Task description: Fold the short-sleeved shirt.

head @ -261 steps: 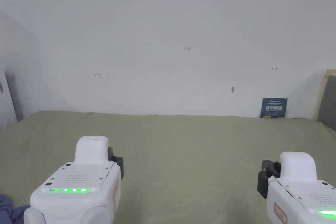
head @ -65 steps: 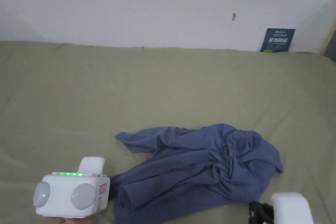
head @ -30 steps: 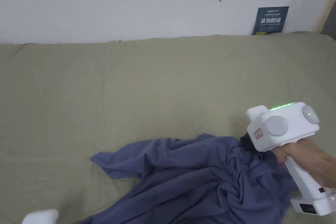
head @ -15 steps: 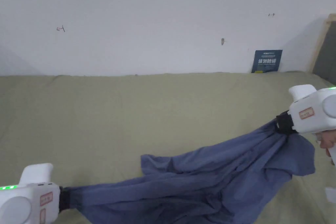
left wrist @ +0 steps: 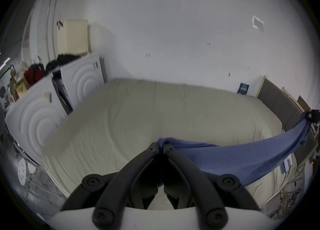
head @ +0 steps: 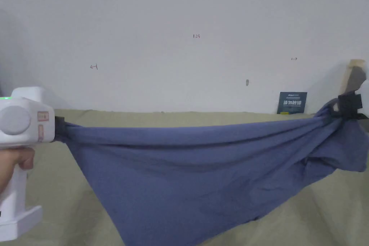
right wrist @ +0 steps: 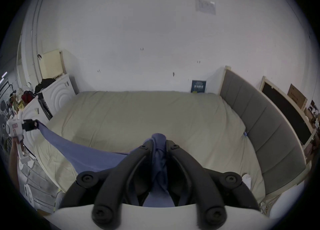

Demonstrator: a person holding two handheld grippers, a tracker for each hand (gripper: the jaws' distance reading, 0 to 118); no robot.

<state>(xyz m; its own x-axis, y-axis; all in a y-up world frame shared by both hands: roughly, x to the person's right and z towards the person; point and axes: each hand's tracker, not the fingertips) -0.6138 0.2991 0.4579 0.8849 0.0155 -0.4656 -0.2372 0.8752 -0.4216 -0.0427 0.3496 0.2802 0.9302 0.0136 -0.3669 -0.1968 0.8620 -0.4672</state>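
- shirt: plain slate blue
- bed sheet: plain olive-beige
- wall: white
- left gripper: white body, black jaws
- far-right sign: dark blue

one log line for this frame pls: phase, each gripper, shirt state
phase: spreading | left gripper: shut on blue short-sleeved shirt | right gripper: shut on shirt | shirt: stretched between grippers, lower edge sagging toward olive bed sheet

Soft, even, dim indoor light; both gripper views show fisheye bending, dark corners and slight blur.
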